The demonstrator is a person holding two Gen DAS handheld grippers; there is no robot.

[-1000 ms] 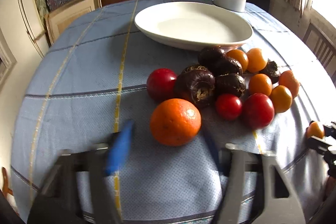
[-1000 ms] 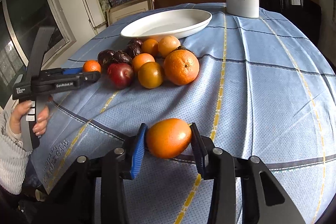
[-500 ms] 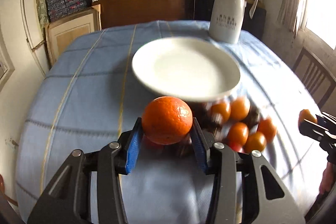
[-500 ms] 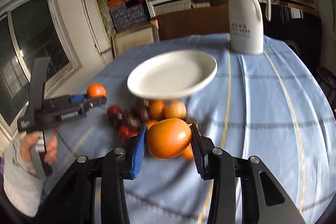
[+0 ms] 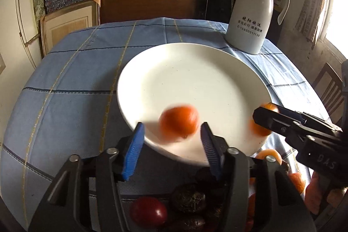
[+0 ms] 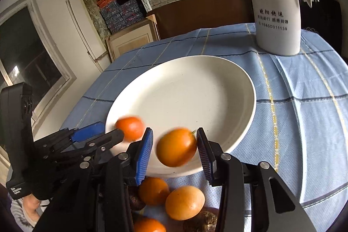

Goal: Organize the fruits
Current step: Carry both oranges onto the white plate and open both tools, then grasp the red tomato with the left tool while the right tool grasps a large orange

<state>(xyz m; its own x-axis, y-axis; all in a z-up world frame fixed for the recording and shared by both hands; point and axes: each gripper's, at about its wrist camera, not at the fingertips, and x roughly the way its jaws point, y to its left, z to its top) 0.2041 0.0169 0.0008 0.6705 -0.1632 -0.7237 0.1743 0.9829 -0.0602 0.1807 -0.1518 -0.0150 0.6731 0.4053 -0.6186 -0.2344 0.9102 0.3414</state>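
A white plate (image 5: 195, 79) lies on the blue checked tablecloth; it also shows in the right wrist view (image 6: 184, 97). My left gripper (image 5: 171, 145) is open over the plate's near rim, and a blurred orange (image 5: 179, 123) sits loose between its blue pads, clear of both. My right gripper (image 6: 174, 149) is open too, with a blurred orange fruit (image 6: 176, 150) loose between its pads above the plate's near rim. The right gripper (image 5: 261, 117) shows at the right of the left view. The left gripper (image 6: 108, 137) and its orange (image 6: 130, 128) show in the right view.
A white jug (image 5: 252, 12) stands behind the plate, also in the right wrist view (image 6: 276, 3). Red, dark and orange fruits lie on the cloth under the grippers, such as a red one (image 5: 149, 211) and an orange one (image 6: 184, 202). Shelves and boxes stand beyond the table.
Both grippers moved forward over the plate's near rim and opened. Both held fruits are now loose and blurred between the pads.
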